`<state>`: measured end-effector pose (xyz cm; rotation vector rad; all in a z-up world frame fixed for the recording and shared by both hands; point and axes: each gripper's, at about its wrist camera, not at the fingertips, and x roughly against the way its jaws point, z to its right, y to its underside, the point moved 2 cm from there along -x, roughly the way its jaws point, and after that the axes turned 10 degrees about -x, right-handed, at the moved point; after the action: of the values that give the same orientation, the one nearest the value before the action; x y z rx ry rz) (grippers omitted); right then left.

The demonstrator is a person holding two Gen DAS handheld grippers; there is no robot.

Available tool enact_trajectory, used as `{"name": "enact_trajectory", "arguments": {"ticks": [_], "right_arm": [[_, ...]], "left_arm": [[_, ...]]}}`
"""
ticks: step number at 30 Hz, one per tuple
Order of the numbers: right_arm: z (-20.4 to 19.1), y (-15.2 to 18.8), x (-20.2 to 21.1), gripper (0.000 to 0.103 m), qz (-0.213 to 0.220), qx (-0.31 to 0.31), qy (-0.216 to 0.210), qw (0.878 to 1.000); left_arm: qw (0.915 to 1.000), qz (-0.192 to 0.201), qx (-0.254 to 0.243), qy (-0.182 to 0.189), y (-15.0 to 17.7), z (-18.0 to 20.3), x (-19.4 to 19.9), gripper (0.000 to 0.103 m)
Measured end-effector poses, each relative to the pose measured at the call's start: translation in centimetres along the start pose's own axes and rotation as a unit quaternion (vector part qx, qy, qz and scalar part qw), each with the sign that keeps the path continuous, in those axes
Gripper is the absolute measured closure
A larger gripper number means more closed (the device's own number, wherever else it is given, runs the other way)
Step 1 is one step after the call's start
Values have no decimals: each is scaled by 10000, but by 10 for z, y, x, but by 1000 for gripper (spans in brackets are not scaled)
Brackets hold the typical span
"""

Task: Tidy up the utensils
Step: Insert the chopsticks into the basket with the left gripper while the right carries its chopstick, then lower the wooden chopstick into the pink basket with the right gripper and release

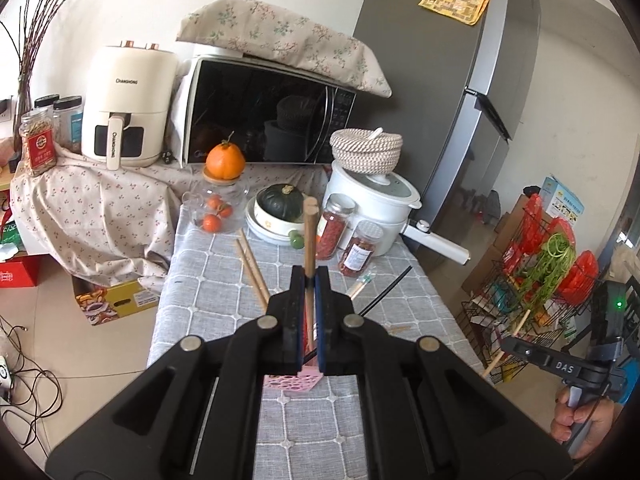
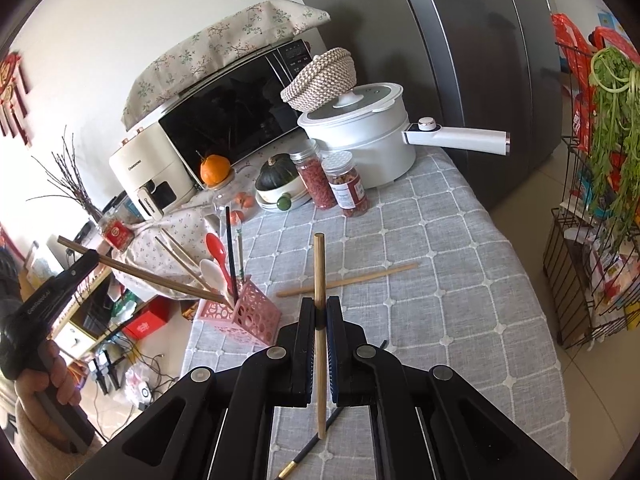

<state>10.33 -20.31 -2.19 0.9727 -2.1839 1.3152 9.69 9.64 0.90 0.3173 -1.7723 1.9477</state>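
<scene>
My left gripper (image 1: pixel 309 280) is shut on a pair of brown chopsticks (image 1: pixel 309 236), their lower ends in the pink perforated holder (image 1: pixel 292 383) below it. The right wrist view shows that holder (image 2: pixel 250 316) at the table's left edge with a red spoon (image 2: pixel 216 248), a white spoon (image 2: pixel 212 274) and a black chopstick (image 2: pixel 229 248) in it, and the left gripper (image 2: pixel 86 266) holding the brown chopsticks (image 2: pixel 160 278) slanted into it. My right gripper (image 2: pixel 320 314) is shut on one light wooden chopstick (image 2: pixel 319 308), held upright above the table.
A loose wooden chopstick (image 2: pixel 348 280) and a black chopstick (image 2: pixel 316 442) lie on the grey checked tablecloth (image 2: pixel 440 280). Jars (image 2: pixel 348 188), a squash in a bowl (image 2: pixel 276 180), a white pot (image 2: pixel 360 140), a microwave (image 1: pixel 264 112) and an air fryer (image 1: pixel 124 108) stand behind. A wire rack (image 2: pixel 592 240) stands to the right.
</scene>
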Motion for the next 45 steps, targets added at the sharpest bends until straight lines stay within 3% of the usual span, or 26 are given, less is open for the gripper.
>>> {"name": "enact_trajectory", "arguments": {"ticks": [8, 22, 30, 32, 34, 36, 40, 45], "right_arm": [[0, 1, -3, 98, -57, -16, -3, 10000], [-1, 3, -7, 98, -132, -54, -80, 9999], [2, 3, -10, 98, -155, -90, -82, 9998], [2, 3, -9, 98, -135, -74, -88, 9998], [1, 3, -7, 98, -83, -44, -100, 9999], [0, 2, -4, 98, -33, -28, -122, 9999], [-5, -2, 2, 98, 136, -27, -220, 9997], [-21, -11, 5, 98, 344, 0, -441, 9984]], "left_arm": [[10000, -82, 13, 24, 7, 0, -20, 98], [9962, -822, 289, 78, 18, -3, -77, 98], [9959, -864, 264, 30, 23, -4, -92, 97], [9954, -918, 258, 23, 25, -3, -94, 86], [9954, -927, 243, 31, 25, -1, -93, 58], [9962, -866, 133, -18, 24, 4, -87, 45], [9962, -860, -76, -123, 25, 8, -73, 30], [9956, -819, -275, -367, 30, -1, -52, 21]]}}
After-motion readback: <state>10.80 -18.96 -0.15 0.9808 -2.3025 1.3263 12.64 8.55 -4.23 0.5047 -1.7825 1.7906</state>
